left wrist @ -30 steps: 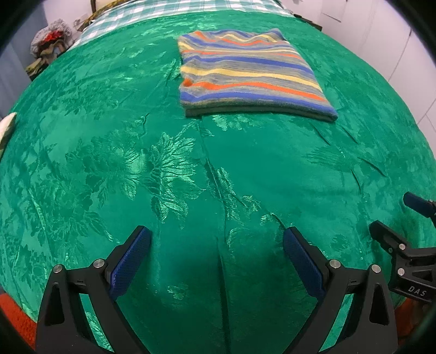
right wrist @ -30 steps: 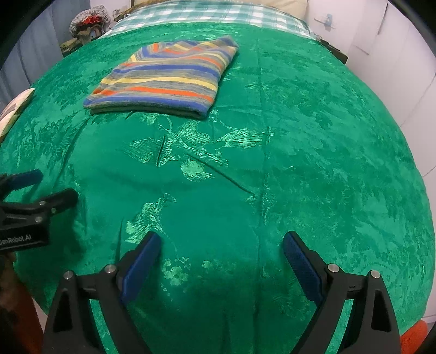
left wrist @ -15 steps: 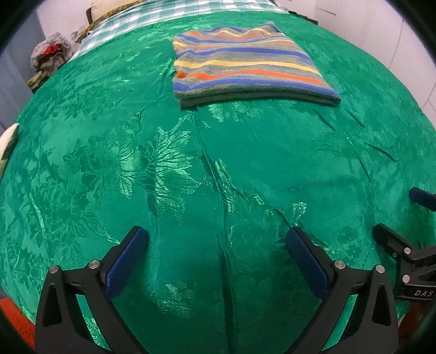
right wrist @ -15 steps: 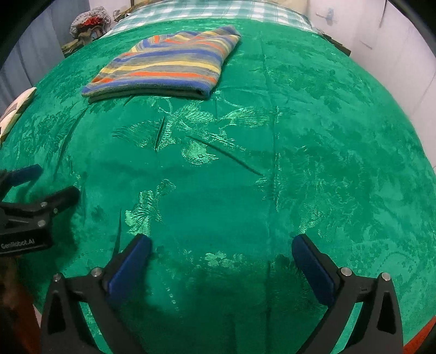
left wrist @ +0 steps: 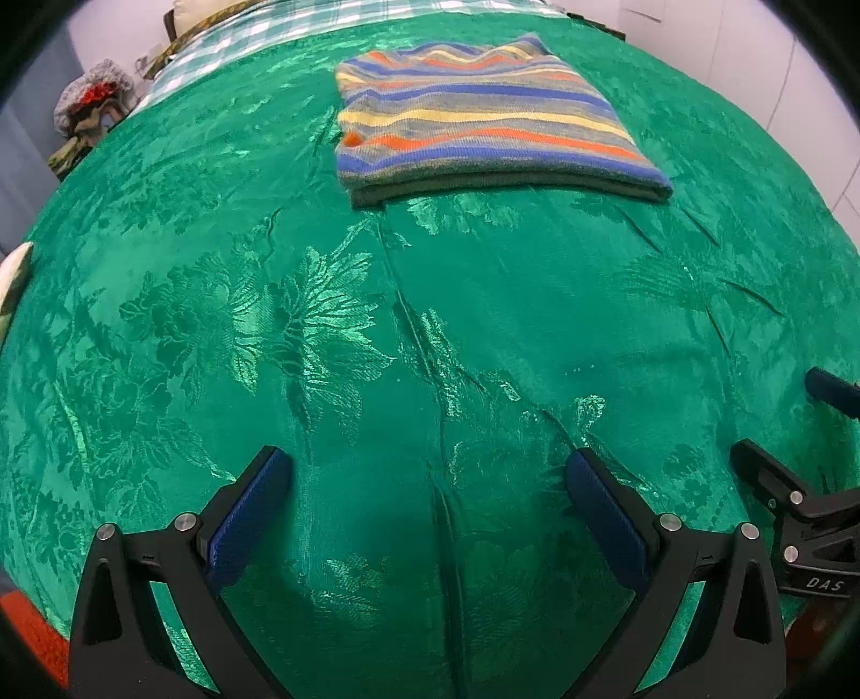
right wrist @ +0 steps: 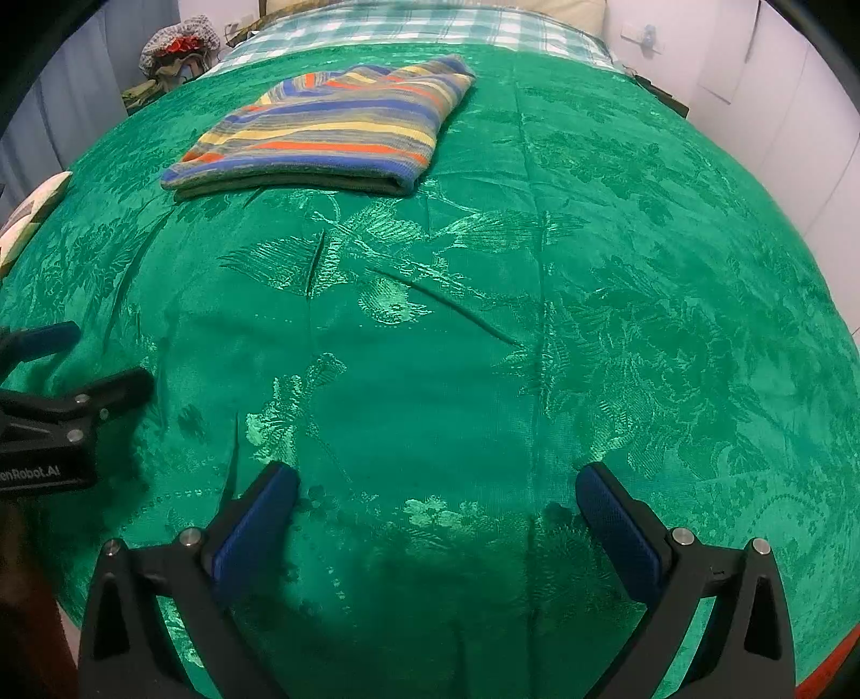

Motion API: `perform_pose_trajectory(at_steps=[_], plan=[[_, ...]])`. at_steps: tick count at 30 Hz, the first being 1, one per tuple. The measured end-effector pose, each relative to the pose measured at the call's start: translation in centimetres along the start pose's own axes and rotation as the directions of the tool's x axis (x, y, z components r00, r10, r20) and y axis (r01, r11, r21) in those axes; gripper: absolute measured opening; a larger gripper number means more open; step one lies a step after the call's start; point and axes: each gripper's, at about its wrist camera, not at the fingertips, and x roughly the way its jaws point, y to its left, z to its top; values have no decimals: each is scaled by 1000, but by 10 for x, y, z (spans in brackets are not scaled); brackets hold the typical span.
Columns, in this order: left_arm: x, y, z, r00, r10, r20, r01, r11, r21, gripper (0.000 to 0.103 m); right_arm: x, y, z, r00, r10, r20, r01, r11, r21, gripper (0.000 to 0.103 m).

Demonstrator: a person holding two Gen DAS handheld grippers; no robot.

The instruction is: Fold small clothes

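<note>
Left wrist view shows the left gripper [left wrist: 427, 473] spread wide and empty above the near edge of the green bedspread [left wrist: 215, 333], with the striped garment [left wrist: 484, 118] lying folded flat towards the far edge, well apart from both tools. Its long axis runs across the bed, left to right, with the thick folded edge facing the grippers. From this side it sits ahead and slightly to the right; in the right wrist view the right gripper [right wrist: 438, 484], also spread and holding nothing, has the garment [right wrist: 333, 129] ahead and off to the left. So it lies roughly between the two lines of reach, neither tool clearly nearer. It already looks folded, so any further move is probably a tidy or a final fold. Open bedspread, lightly creased, lies all the way to it; a wall stands beyond the right edge, a checked cloth [right wrist: 408, 24] past the far edge.
</note>
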Motion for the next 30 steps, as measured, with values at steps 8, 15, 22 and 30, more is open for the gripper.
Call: perform_pose_trajectory(at_steps=[8, 15, 22, 30], plan=[[3, 3, 4, 1000, -2, -22, 2, 1000, -8, 103, 0, 0, 0, 1000, 1, -7, -1, 1000, 3, 103], [9, -4, 1, 1000, 25, -18, -24, 1000, 15, 103, 2, 0, 3, 1000, -2, -17, 2, 1000, 3, 103], [15, -3, 4, 999, -2, -52, 2, 1000, 3, 103, 8, 1, 4, 999, -10, -40, 11, 1000, 3, 103], [-32, 85, 110, 973, -189, 134, 214, 956, -201, 100, -23, -55, 89, 976, 201, 83, -211, 967, 144, 103]])
